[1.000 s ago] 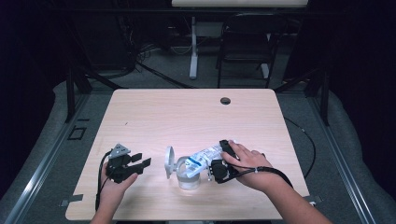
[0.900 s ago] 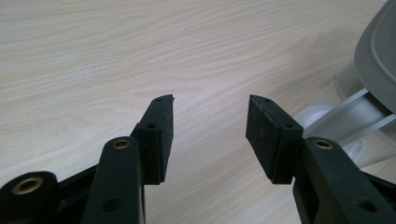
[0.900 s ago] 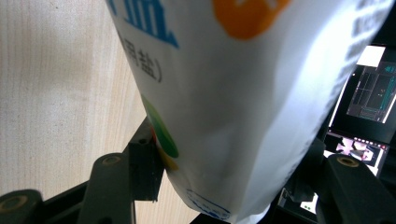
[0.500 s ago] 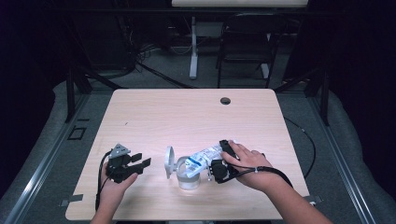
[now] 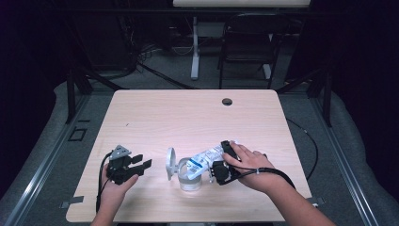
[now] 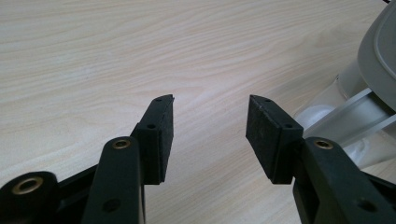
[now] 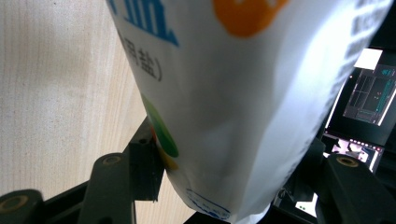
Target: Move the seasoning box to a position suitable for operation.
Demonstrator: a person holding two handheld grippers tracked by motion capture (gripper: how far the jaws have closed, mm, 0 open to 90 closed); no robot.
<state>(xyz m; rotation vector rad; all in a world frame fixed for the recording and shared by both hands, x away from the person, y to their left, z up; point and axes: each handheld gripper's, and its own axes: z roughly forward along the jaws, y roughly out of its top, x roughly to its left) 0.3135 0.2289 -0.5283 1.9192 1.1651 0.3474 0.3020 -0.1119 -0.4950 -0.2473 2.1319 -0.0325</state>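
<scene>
Fingers (image 7: 144, 172) pinch a white bag (image 7: 243, 93) printed with blue "用盐)".

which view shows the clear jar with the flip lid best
The high view: the whole clear plastic jar stands there with its white lid hinged open and the white printed bag tipped over it. The left gripper view catches its edge.

The left gripper (image 5: 143, 164) rests low with jaws spread and nothing between them, while the right gripper (image 5: 215, 169), tilted downward, has jaws clamped wide apart on its load.
</scene>
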